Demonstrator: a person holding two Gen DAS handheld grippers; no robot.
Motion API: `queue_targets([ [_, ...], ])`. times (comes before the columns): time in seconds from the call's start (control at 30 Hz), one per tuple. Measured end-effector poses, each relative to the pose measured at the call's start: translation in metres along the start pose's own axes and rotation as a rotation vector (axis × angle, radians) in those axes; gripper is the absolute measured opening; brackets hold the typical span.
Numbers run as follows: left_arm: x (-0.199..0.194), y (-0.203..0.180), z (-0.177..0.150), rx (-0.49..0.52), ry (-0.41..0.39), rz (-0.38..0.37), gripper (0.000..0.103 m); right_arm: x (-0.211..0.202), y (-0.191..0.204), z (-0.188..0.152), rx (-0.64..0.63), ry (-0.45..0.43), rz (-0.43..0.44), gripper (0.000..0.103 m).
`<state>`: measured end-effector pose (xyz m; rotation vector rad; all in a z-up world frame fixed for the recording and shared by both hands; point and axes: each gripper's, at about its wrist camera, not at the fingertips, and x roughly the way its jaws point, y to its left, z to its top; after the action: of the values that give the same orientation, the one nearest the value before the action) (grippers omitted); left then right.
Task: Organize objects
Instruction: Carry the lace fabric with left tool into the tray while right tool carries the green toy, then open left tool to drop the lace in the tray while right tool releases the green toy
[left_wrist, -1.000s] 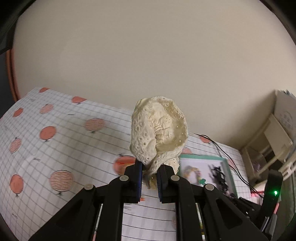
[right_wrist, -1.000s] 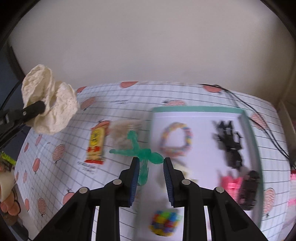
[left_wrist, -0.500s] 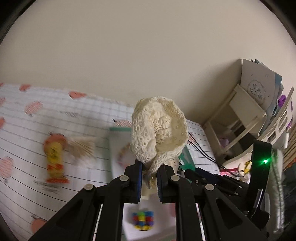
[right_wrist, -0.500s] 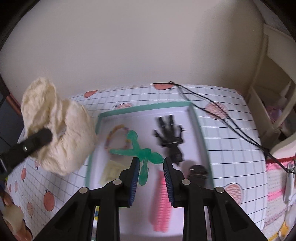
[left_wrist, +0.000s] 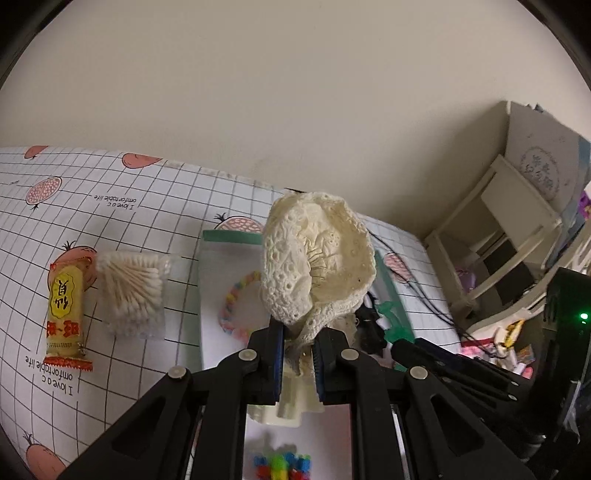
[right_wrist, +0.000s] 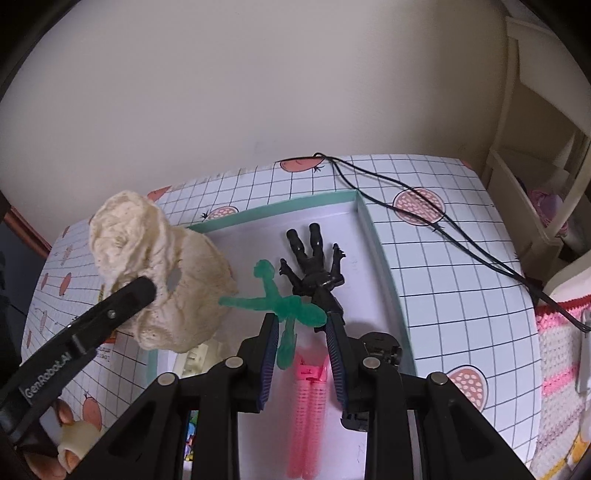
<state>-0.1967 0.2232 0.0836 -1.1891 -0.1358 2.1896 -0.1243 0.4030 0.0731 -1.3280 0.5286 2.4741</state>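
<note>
Both claws are now hovering over the teal-rimmed tray (right_wrist: 384, 258), the left claw (left_wrist: 298, 354) clenching the cream lace cloth (left_wrist: 317, 258) above its left side, the right claw (right_wrist: 301, 341) gripping the green figure (right_wrist: 284, 306) lengthwise.

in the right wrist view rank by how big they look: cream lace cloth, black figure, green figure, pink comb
1. cream lace cloth, though nearer the camera
2. pink comb
3-4. black figure and green figure look alike

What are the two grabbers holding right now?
Left gripper: shut on the cream lace cloth.
Right gripper: shut on the green toy figure.
</note>
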Motion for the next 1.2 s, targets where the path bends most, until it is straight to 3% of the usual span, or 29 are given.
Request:
queue_targets([
  [0.77,0.045,0.021,-0.016,0.039,0.099,0.137,0.015,0.048,0.016,-0.013,-0.033,0.072,-0.028,0.029],
  [0.93,0.042,0.023,-0.012,0.032,0.108,0.124,0.02,0.048,0.016,-0.012,-0.035,0.073,-0.036,0.03],
  [1.1,0.037,0.022,-0.009,0.028,0.127,0.117,0.037,0.046,0.016,-0.01,-0.034,0.074,-0.034,0.034],
  [1.2,0.033,0.022,-0.007,0.033,0.132,0.121,0.039,0.044,0.014,-0.009,-0.034,0.071,-0.038,0.037],
])
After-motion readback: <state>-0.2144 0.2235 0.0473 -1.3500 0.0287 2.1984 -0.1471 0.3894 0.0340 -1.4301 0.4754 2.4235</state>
